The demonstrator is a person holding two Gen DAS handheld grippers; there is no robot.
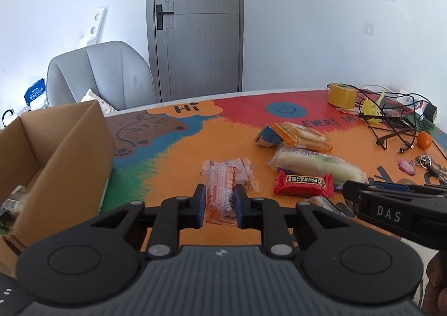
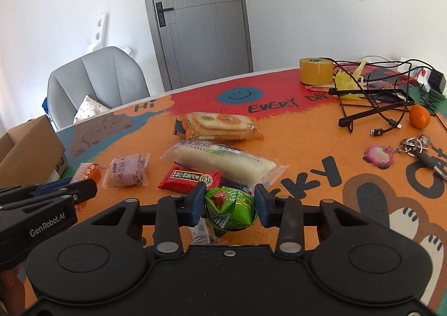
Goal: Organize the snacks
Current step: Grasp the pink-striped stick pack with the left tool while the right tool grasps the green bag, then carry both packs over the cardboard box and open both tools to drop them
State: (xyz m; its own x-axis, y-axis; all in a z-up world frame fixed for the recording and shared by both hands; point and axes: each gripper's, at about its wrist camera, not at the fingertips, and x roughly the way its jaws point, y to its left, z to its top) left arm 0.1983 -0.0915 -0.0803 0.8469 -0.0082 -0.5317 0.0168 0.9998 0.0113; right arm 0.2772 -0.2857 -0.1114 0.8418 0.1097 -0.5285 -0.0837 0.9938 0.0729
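Note:
My left gripper (image 1: 220, 204) is shut on a clear orange-and-pink snack packet (image 1: 223, 190) just above the table. My right gripper (image 2: 231, 205) is open around a green snack packet (image 2: 233, 209), its jaws a little apart from the packet's sides. On the table lie a red packet (image 2: 190, 178), a long white cake roll (image 2: 223, 162), an orange cracker pack (image 2: 220, 126) and a purple pastry packet (image 2: 128, 170). An open cardboard box (image 1: 56, 154) stands at the left.
A yellow tape roll (image 2: 315, 70), tangled black cables (image 2: 377, 103), a tangerine (image 2: 419, 116) and keys with a pink charm (image 2: 413, 148) lie at the right. A grey chair (image 2: 95, 81) and a door (image 2: 195, 17) are behind the table.

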